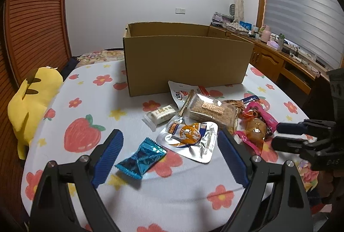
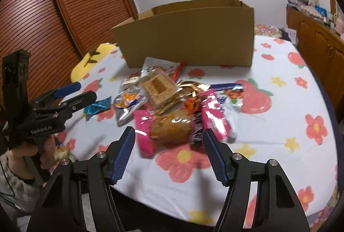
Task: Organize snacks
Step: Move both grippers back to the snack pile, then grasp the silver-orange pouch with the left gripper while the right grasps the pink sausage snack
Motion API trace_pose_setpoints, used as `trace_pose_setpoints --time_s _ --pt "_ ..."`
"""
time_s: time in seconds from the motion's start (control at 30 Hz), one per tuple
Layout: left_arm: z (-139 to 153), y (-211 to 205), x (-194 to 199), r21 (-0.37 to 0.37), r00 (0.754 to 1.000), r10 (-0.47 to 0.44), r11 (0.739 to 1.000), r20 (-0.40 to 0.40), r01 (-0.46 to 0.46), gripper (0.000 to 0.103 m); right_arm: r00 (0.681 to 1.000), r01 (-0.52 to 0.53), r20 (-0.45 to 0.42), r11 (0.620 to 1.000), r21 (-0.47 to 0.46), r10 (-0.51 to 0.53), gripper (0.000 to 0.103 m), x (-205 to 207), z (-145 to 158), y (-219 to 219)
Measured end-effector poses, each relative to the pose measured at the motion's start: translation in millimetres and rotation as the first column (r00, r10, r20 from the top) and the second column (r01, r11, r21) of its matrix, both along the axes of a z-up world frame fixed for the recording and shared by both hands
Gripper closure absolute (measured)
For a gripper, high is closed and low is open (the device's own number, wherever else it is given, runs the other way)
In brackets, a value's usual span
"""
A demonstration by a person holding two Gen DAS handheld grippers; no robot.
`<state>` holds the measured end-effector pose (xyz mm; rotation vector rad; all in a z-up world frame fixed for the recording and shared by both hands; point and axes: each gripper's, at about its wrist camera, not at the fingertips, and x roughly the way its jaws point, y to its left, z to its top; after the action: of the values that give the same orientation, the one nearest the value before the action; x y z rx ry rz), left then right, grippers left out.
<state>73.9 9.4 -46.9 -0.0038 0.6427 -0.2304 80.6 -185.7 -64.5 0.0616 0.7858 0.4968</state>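
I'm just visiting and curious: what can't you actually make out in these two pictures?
- Cardboard box contents: both views, hidden behind its near wall.
- Pink packet lettering: right wrist view, motion blur.
- White pouch: left wrist view, partly covered by the cracker pack.

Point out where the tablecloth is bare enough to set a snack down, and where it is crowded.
Free: the cloth left of the cardboard box, toward the yellow plush; also the cloth right of the pink packet. Crowded: the snack pile before the box, around the cracker pack.
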Motion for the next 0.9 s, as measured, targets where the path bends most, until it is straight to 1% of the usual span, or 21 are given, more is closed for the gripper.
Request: trace_pose_setpoints --time_s 0.03,0.17,0.3,0.43,0.47,0.53,0.57,0.63,0.9 --pt "0 1 -2 -0.003 1.0 0.004 1.0 0.0 -0.004 0.013 1.0 -0.009 -0.011 1.0 0.003 0.009 0.04 1 -2 3" --pt "1 7 -6 -0.015 1.0 0.013 1.0 0.002 -0.013 0.013 0.998 -0.006 -0.056 1.0 -0.001 0.005 0.041 6 -11 11" --pt "-1 12 -6 -0.029 1.0 0.026 0.999 -0.003 -0.026 0.013 0.996 0.018 -0.093 1.0 0.008 -0.017 0.041 14 -17 12" --pt "-2 14 -6 -0.037 1.0 0.03 0.999 -0.007 -0.03 0.013 0.991 0.036 -0.129 0.998 0.044 -0.03 0.04 23 -20 6" --pt "-2 14 -6 -0.038 1.0 0.029 0.999 -0.008 -0.029 0.013 0.991 0.043 -0.131 0.998 0.049 -0.036 0.04 25 -20 5" --pt "-2 14 -6 -0.038 1.0 0.028 0.999 -0.008 -0.028 0.013 0.99 0.062 -0.128 0.996 0.059 -0.054 0.033 30 -18 3" --pt "-3 14 -6 -0.037 1.0 0.028 0.999 -0.009 -0.029 0.013 0.991 0.063 -0.123 0.996 0.055 -0.056 0.031 31 -17 4" --pt "-5 13 -5 -0.037 0.999 0.028 0.999 -0.015 -0.029 0.013 0.992 0.063 -0.112 0.997 0.034 -0.059 0.03 35 -15 7" --pt "-9 9 -4 -0.032 0.999 0.023 0.999 -0.024 -0.024 0.013 0.991 0.089 -0.104 0.995 0.039 -0.084 0.03 48 -11 8"
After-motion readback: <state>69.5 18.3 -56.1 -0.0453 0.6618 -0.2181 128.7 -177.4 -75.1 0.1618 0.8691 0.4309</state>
